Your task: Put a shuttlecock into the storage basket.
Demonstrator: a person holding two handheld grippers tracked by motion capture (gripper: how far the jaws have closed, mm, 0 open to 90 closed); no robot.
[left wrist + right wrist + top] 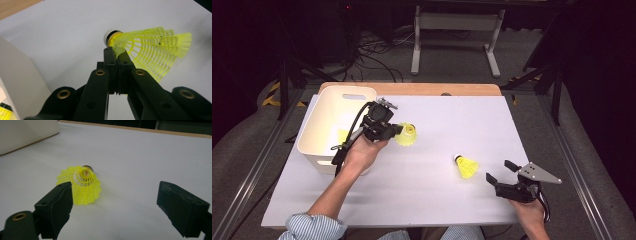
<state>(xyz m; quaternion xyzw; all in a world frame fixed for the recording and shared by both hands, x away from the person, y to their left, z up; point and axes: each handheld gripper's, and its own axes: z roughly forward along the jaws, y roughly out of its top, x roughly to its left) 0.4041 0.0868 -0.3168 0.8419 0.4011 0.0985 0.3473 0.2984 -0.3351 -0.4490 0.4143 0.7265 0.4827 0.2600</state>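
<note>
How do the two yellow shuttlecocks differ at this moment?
The held shuttlecock is pinched by its skirt in the shut left gripper, lifted beside the white bin; the loose shuttlecock lies on its side on the table, untouched, ahead of the open right gripper. Both have yellow mesh skirts and white caps.

A grey carpeted floor (pixel 452 55) is seen around the white-covered table (pixel 472 120), whose wooden edge (pixel 412 89) is exposed at the far side. Black cables (pixel 372 55) and a grey metal frame (pixel 457 22) are left in darkness beyond.
</note>
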